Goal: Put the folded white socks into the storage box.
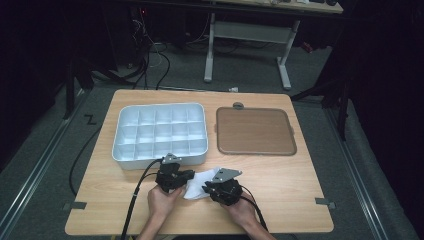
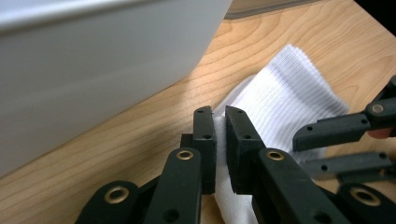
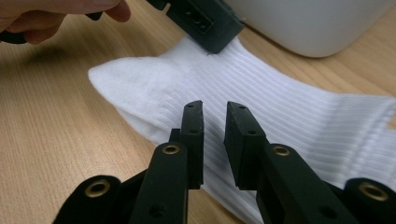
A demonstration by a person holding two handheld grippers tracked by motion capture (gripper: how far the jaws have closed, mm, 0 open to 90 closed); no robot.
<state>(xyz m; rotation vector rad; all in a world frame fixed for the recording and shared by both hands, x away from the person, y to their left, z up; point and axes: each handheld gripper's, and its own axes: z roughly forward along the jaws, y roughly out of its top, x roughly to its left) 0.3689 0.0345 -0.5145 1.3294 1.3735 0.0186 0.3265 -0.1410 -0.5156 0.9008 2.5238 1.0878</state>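
A white ribbed sock point(image 1: 199, 181) lies on the wooden table point(image 1: 290, 195) between my two grippers. My left gripper point(image 1: 190, 176) comes at it from the left. In the left gripper view its jaws point(image 2: 220, 113) are shut on a thin fold at the edge of the sock point(image 2: 285, 100). My right gripper point(image 1: 206, 189) comes from the right. In the right gripper view its jaws point(image 3: 215, 106) stand narrow, with fabric of the sock point(image 3: 289, 112) pinched between the pads. The left gripper's tip point(image 3: 205, 21) rests on the sock's far edge, next to the person's hand point(image 3: 56, 14).
A white tray point(image 1: 160, 159) with several compartments stands just behind the grippers; its wall point(image 2: 93, 70) is close to the left jaws. A flat brown lid point(image 1: 255, 131) lies to the tray's right. Bare table extends to the right and toward the front edge.
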